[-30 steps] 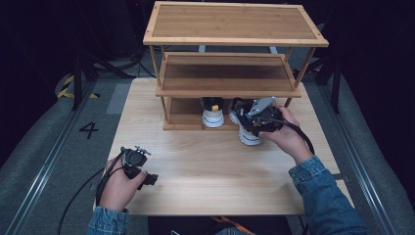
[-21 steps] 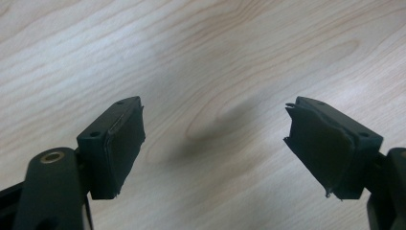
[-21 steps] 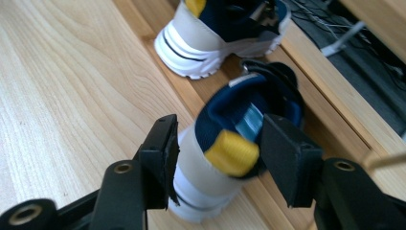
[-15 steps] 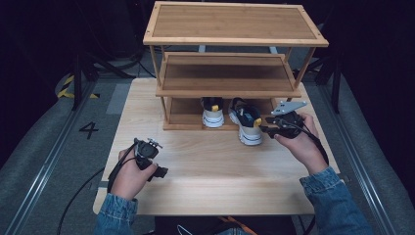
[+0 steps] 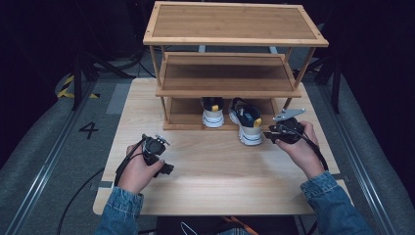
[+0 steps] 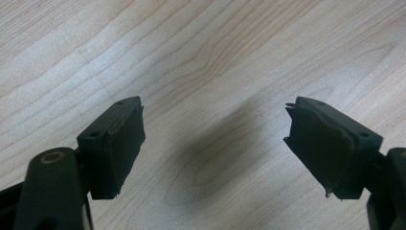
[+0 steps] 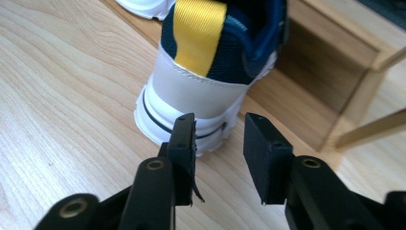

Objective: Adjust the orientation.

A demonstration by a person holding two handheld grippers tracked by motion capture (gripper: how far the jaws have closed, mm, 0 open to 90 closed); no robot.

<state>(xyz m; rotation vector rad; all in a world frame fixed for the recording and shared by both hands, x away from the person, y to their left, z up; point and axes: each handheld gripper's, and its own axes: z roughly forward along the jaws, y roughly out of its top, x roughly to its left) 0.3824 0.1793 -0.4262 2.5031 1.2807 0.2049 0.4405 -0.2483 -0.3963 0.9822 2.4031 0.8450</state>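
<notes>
A white sneaker [image 5: 247,126] with a navy collar and a yellow heel tab stands on the table, its toe under the wooden rack [image 5: 235,36]. Its heel [image 7: 191,96] faces me. My right gripper [image 5: 267,135] sits just right of that heel. In the right gripper view its jaws stand open [image 7: 218,123] with nothing between them, a short way from the sole. A second matching sneaker [image 5: 213,113] stands under the rack to the left. My left gripper [image 5: 155,146] hovers over bare table at the front left, open [image 6: 213,110] and empty.
The three-level rack takes up the back half of the table [image 5: 215,186]. Its lowest shelf [image 5: 225,88] hangs low over the shoes, and a rack leg [image 5: 286,104] stands just behind my right gripper. Cables trail from both grippers.
My right gripper has come off the sneaker's heel and drawn back to the right. My left gripper has moved forward and a little to the right. The sneaker has stayed where it was.
</notes>
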